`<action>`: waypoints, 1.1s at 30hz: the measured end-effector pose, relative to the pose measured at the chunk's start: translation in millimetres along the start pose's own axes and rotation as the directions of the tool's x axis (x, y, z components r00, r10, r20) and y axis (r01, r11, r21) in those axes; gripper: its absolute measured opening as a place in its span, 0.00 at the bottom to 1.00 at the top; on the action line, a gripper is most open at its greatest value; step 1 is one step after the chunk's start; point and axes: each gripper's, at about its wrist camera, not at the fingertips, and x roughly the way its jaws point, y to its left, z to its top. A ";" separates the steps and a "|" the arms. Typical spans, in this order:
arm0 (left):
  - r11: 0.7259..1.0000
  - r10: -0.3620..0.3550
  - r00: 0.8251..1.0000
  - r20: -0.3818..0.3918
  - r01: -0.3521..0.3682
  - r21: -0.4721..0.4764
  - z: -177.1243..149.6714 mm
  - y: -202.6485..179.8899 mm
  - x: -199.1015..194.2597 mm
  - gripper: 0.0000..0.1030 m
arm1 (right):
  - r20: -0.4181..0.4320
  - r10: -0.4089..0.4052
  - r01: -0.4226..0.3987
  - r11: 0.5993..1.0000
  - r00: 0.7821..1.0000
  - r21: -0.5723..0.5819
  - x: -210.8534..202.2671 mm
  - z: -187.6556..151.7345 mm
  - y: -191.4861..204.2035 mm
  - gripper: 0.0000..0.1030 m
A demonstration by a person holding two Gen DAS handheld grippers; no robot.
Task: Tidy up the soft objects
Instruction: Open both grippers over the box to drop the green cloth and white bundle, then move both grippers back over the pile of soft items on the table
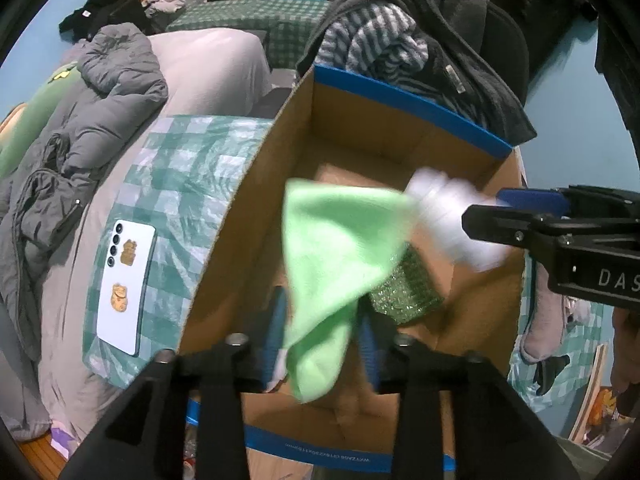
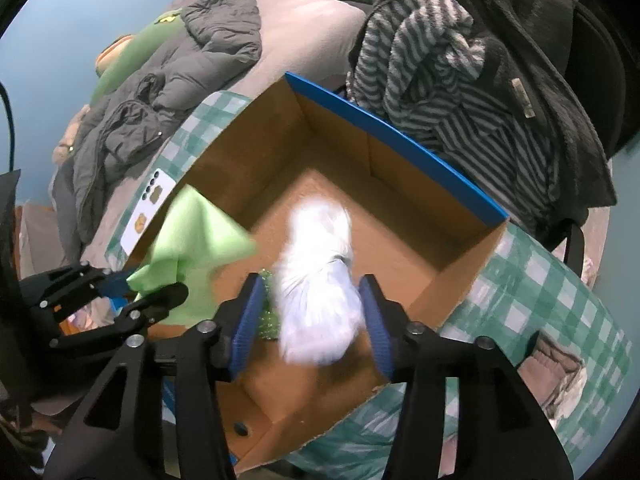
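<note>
Left gripper: jaws parted, blurred green cloth between them, pads not pressing.
Right gripper: jaws parted around blurred white fluffy item, gaps both sides.
Green sparkly sponge: on box floor.
Cardboard box: open, blue-edged; near-rim print unreadable.
Right gripper body: reads "DAS".
Phone: left, on checked cloth, two gold cat stickers.
Striped garment: far, behind box.

Cloth over box
</note>
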 end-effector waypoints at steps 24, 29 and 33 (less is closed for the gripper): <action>0.997 -0.020 0.999 0.033 0.018 0.069 -10.0 -53.7 -45.5 0.47 | 0.045 -0.044 0.041 0.997 0.998 0.062 -53.1 -40.1 -28.2 0.59; 0.996 -0.036 0.999 0.028 0.034 0.088 -13.3 -70.4 -50.4 0.47 | 0.049 -0.061 0.057 0.995 0.997 0.084 -65.8 -55.6 -39.9 0.60; 0.992 -0.052 0.998 0.018 0.050 0.113 -16.4 -87.9 -52.8 0.47 | 0.049 -0.078 0.072 0.992 0.996 0.107 -77.1 -70.0 -52.6 0.61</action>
